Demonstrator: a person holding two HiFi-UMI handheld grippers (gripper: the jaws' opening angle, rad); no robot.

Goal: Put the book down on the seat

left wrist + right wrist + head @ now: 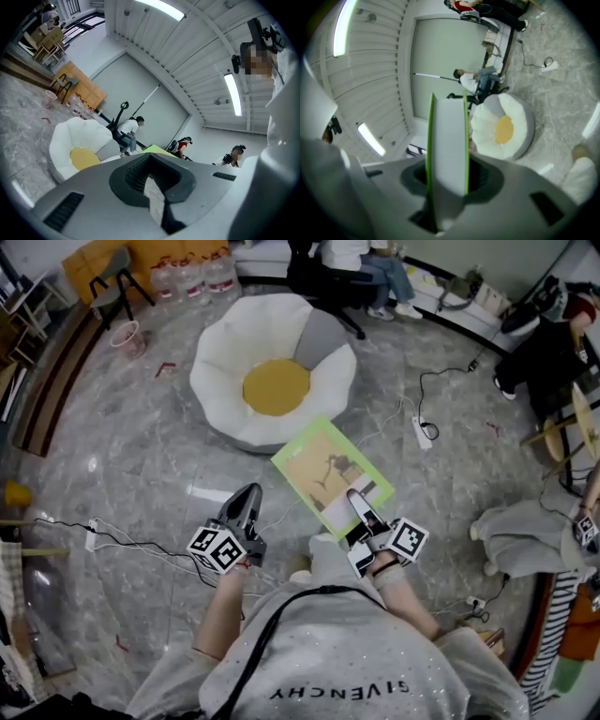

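Observation:
The seat (274, 381) is a white flower-shaped floor cushion with a yellow middle, standing on the marble floor ahead of me. A book (328, 474) with a green cover hangs in the air just short of the seat's near edge. My right gripper (361, 512) is shut on the book's near end. In the right gripper view the book (447, 140) stands edge-on between the jaws of that gripper (447, 187), with the seat (501, 126) beyond. My left gripper (244, 512) is held to the left of the book, shut and holding nothing. The left gripper view shows the seat (79, 145) past that gripper (152, 187).
A white power strip (422, 432) and its cables lie on the floor right of the seat. More cable (112, 540) runs at the left. People sit at the back (361, 268) and right (548, 343). Water bottles (192, 276), a chair (117, 282) and a pink bucket (129, 337) stand far left.

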